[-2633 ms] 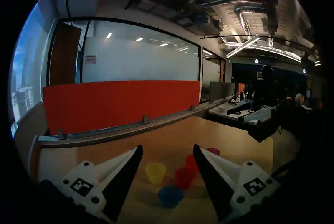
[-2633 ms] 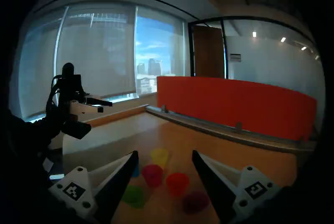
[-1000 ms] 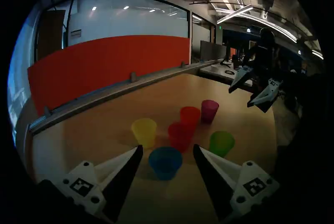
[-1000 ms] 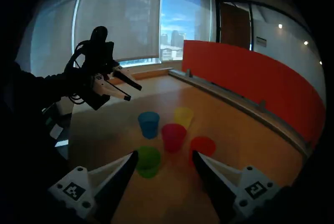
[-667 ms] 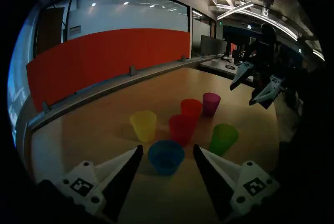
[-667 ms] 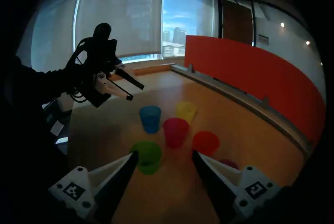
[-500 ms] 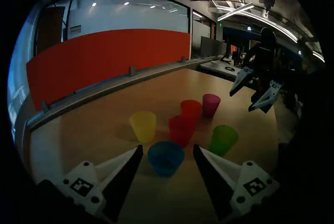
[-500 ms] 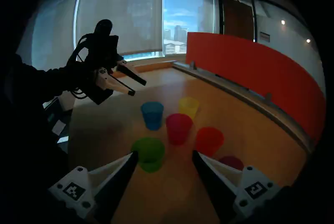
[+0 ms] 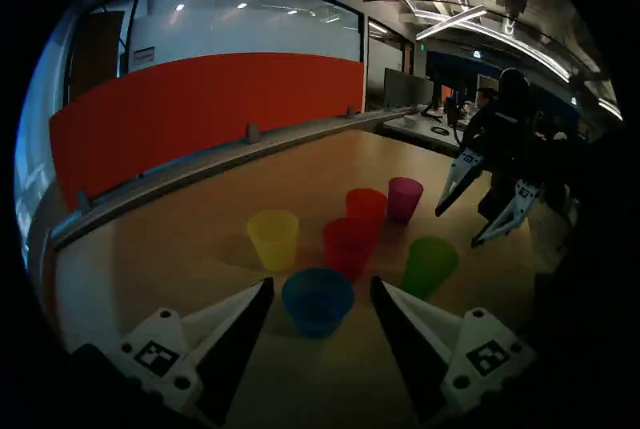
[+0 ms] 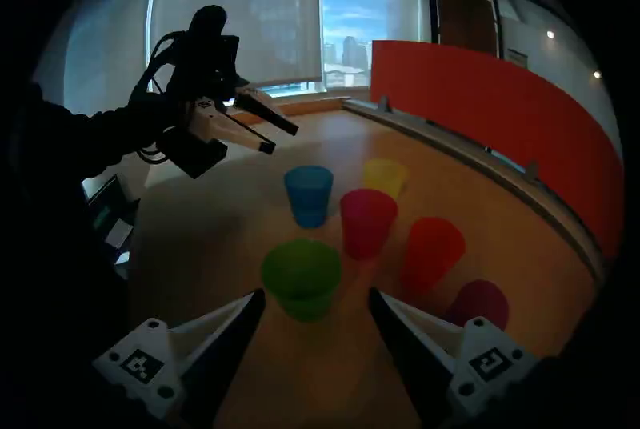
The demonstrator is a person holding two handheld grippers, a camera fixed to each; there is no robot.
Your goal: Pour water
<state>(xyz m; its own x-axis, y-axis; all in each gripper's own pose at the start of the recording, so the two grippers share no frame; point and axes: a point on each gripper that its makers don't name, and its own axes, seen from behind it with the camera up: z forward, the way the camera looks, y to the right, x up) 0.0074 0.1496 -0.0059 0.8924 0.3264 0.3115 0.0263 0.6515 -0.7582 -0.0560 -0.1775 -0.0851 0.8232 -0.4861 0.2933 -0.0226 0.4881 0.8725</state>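
Wooden surface (image 9: 152, 269) carries six plastic cups in a loose cluster, close enough that one can be tipped into a neighbour without a long carry. My left tongs (image 9: 321, 283) are spread wide and empty, with the blue cup (image 9: 318, 305), nearest of the cluster, lined up between the fingers; my right tongs (image 10: 314, 294) are likewise spread and empty, framing the green cup (image 10: 302, 273). Farther off stand the yellow cup (image 9: 274, 238), red cup (image 9: 346, 245), orange cup (image 9: 366, 206) and magenta cup (image 9: 404, 197), all upright. I cannot tell which holds water. I judge each pair is aimed for a grasp not yet made.
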